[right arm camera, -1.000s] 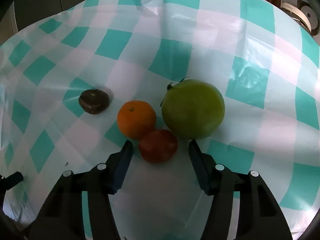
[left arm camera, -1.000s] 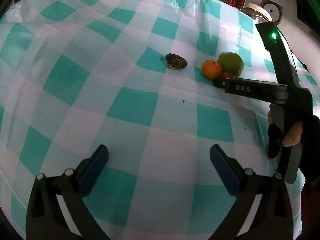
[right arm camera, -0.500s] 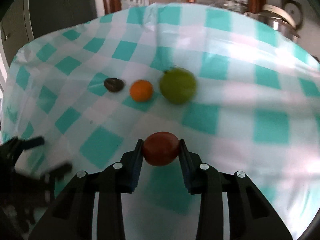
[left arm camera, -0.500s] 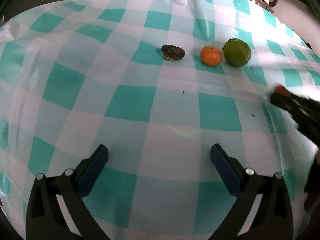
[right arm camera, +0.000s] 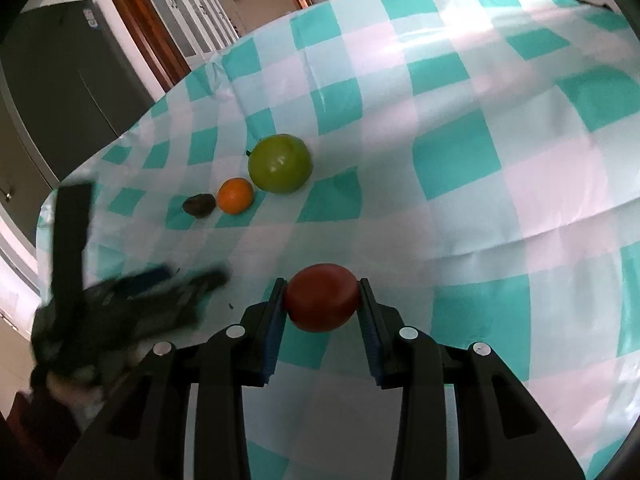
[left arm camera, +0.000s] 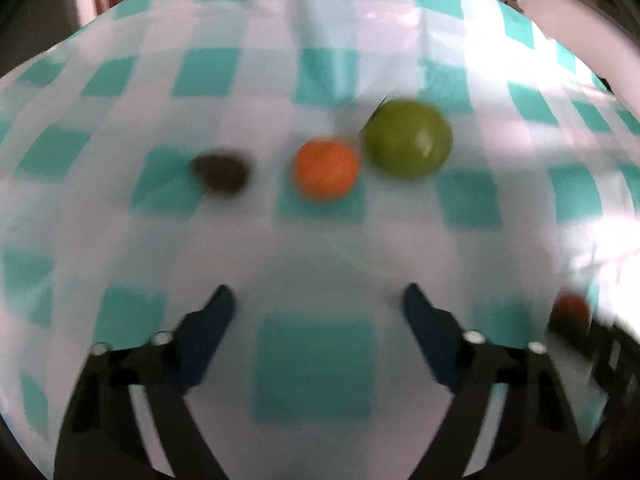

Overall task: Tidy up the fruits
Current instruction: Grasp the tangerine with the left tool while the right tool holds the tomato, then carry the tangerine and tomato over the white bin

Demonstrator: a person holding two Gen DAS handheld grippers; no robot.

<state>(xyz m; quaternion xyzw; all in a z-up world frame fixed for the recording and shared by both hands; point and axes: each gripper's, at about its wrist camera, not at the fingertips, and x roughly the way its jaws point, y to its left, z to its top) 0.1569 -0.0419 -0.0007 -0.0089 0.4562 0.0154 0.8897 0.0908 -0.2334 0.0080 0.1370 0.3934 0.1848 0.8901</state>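
Tomato (right arm camera: 321,297) sits clamped between right gripper (right arm camera: 322,300) pads above cloth (right arm camera: 460,168); left view shows it only as a red blur at the edge. Left gripper (left arm camera: 316,304) gapes, holding nothing (frame blurred). Pear (left arm camera: 408,138), orange (left arm camera: 326,170), dark fruit (left arm camera: 220,172) lie in a row ahead.

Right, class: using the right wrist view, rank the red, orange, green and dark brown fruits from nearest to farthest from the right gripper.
1. Round red fruit: clamped between the right gripper's jaws.
2. Large green fruit and small orange fruit: up the checked cloth, left of centre, too close to call.
3. Dark brown wrinkled fruit: leftmost in the row.
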